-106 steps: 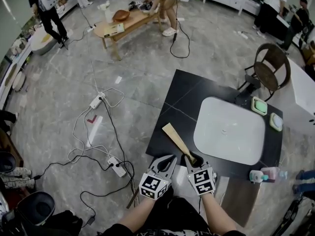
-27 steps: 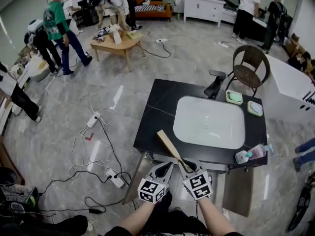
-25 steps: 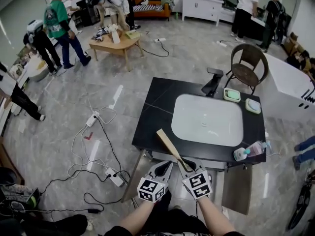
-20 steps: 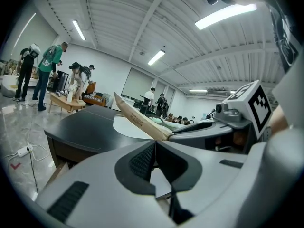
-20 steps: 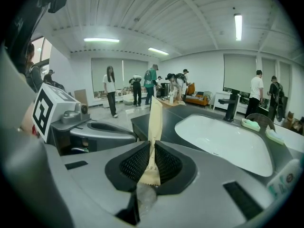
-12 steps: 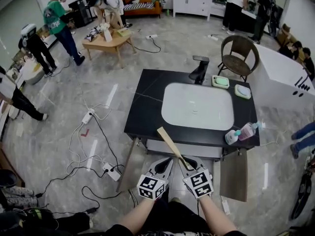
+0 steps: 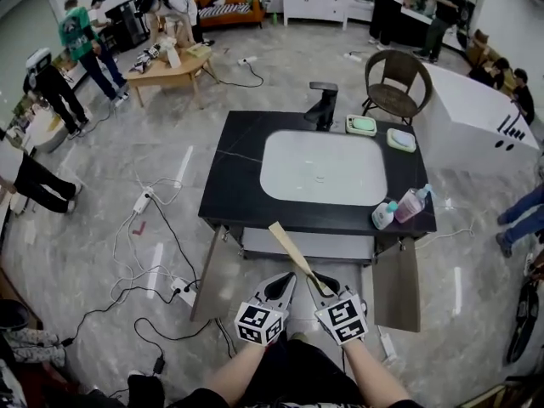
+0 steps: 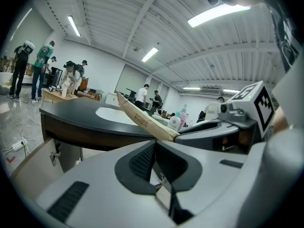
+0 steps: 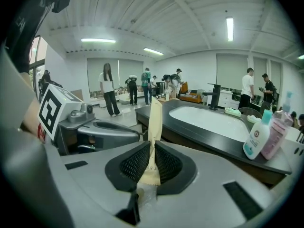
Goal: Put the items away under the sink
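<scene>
My right gripper [image 7: 321,286] is shut on the lower end of a long flat beige paper packet [image 7: 291,249]. The packet slants up and left toward the front edge of the black sink counter [image 7: 229,202]. In the right gripper view the packet [image 9: 154,122] stands pinched between the ribbed pads of the gripper [image 9: 151,163]. Beside it on the left, my left gripper [image 7: 285,286] is shut with nothing in it. Its pads [image 8: 142,158] meet in the left gripper view, where the packet [image 8: 142,121] crosses just beyond. Both cabinet doors [image 7: 212,274] below the white basin [image 7: 323,168] hang open.
Two pump bottles [image 7: 384,215] [image 7: 408,204] stand at the counter's front right corner. A black faucet [image 7: 323,104] and two soap dishes [image 7: 361,125] are behind the basin. Power strips and cables [image 7: 183,290] lie on the floor to the left. A chair [image 7: 395,79] and several people are farther off.
The sink counter has drawn away from me and sits higher in the head view, so the open doors below it now show. Both grippers keep their pose, with the packet still held.
</scene>
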`<action>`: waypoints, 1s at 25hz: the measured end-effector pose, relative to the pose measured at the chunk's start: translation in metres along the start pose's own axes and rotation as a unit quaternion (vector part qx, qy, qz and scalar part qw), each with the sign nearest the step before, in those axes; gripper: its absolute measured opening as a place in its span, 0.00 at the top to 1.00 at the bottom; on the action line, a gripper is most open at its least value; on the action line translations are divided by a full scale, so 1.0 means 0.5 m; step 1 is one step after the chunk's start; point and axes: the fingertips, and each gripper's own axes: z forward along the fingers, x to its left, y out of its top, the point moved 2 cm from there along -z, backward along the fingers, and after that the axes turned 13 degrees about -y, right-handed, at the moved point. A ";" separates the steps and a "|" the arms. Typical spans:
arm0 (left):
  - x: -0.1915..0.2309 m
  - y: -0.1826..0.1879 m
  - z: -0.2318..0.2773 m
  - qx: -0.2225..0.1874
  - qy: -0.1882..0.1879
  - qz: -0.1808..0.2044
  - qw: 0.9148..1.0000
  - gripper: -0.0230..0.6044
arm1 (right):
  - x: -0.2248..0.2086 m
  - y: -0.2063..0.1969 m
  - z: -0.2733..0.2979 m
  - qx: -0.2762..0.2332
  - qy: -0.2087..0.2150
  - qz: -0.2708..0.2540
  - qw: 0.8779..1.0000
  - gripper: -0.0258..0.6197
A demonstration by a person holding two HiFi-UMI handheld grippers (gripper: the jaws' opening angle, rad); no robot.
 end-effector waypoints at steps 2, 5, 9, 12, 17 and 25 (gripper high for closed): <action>-0.010 -0.011 0.010 0.002 -0.005 0.001 1.000 0.95 | -0.006 -0.014 -0.011 0.002 -0.003 0.001 1.000 0.88; -0.017 -0.021 0.019 0.004 -0.013 0.002 1.000 0.95 | -0.009 -0.033 -0.024 0.006 -0.010 0.003 1.000 0.88; -0.021 -0.027 0.030 0.006 -0.022 0.001 1.000 0.95 | -0.017 -0.060 -0.041 0.016 -0.020 0.013 1.000 0.88; -0.023 -0.032 0.034 0.011 -0.032 -0.001 0.999 0.95 | -0.016 -0.080 -0.048 0.020 -0.025 0.029 0.999 0.88; -0.014 -0.062 0.042 0.033 -0.047 -0.006 0.998 0.95 | -0.005 -0.113 -0.039 0.028 -0.030 0.050 0.998 0.88; 0.034 -0.113 0.069 0.041 -0.066 -0.006 0.997 0.95 | -0.006 -0.182 0.028 0.037 -0.036 0.057 0.997 0.88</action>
